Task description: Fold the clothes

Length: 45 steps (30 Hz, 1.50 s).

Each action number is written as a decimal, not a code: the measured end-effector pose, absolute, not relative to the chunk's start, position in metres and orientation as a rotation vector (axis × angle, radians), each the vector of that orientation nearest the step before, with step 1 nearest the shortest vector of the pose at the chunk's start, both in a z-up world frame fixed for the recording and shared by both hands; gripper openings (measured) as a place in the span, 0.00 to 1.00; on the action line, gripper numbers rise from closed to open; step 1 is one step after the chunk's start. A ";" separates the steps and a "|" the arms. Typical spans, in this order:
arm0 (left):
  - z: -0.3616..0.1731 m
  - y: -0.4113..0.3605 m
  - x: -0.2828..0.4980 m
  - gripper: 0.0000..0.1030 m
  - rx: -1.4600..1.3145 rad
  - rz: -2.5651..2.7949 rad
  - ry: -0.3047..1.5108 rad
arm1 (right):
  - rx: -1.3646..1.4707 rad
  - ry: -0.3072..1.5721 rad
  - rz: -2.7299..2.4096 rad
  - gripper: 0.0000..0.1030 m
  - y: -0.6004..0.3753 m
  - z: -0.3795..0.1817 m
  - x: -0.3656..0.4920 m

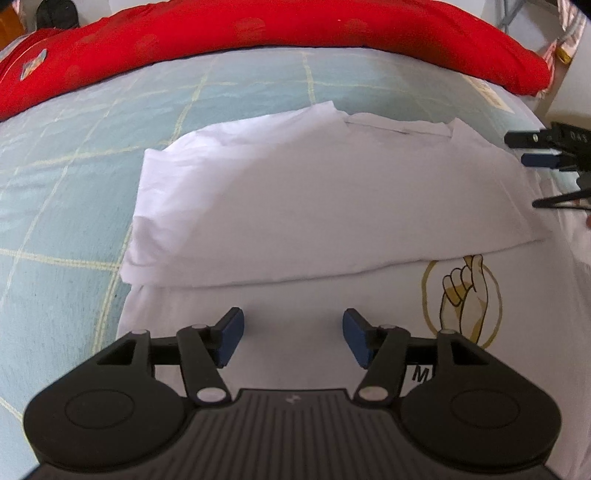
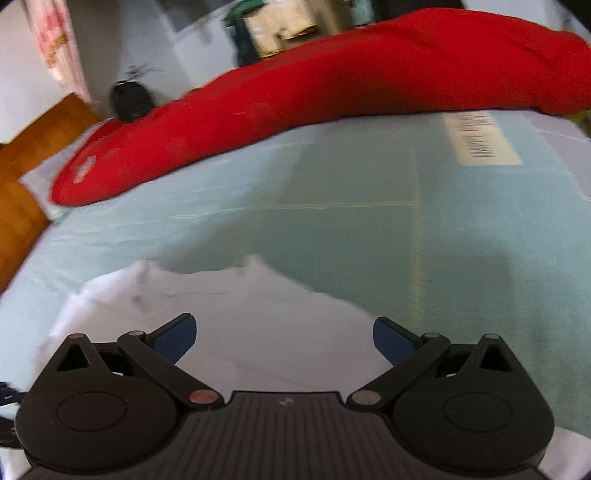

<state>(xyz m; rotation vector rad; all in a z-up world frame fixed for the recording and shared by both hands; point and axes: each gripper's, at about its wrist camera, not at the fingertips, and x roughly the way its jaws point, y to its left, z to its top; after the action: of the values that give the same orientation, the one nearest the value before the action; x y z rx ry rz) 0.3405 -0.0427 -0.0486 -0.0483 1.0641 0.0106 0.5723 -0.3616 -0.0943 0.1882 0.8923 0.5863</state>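
Note:
A white T-shirt (image 1: 295, 206) lies on the bed, its far part folded over toward me, a yellow hand print (image 1: 463, 291) showing on the layer below. My left gripper (image 1: 293, 338) is open and empty just above the shirt's near part. My right gripper (image 2: 284, 338) is open and empty over the shirt's right edge (image 2: 240, 314); it also shows at the right edge of the left wrist view (image 1: 546, 173).
A pale blue checked bedsheet (image 1: 74, 177) covers the bed. A long red quilt (image 1: 258, 26) lies along the far side, also in the right wrist view (image 2: 351, 81). A wooden headboard (image 2: 26, 158) and boxes stand beyond.

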 end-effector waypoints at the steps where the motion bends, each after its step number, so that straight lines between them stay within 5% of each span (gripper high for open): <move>1: -0.049 -0.041 0.341 0.60 -0.057 0.015 1.063 | 0.172 0.908 0.603 1.00 -0.356 -0.097 0.572; 15: -0.052 -0.041 0.343 0.64 -0.041 -0.005 1.061 | 0.215 0.855 0.547 1.00 -0.362 -0.081 0.563; 28: -0.052 -0.039 0.326 0.64 -0.055 0.027 1.033 | 0.295 0.888 0.626 1.00 -0.289 -0.122 0.621; 45: -0.036 -0.080 0.360 0.64 0.061 -0.174 1.056 | 0.589 0.927 0.291 1.00 -0.470 -0.085 0.469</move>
<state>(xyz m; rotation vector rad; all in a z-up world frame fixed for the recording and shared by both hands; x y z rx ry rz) 0.3598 -0.0799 -0.0362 0.0613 1.0557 -0.1737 0.4691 -0.4700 -0.0849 0.5892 0.9272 0.2908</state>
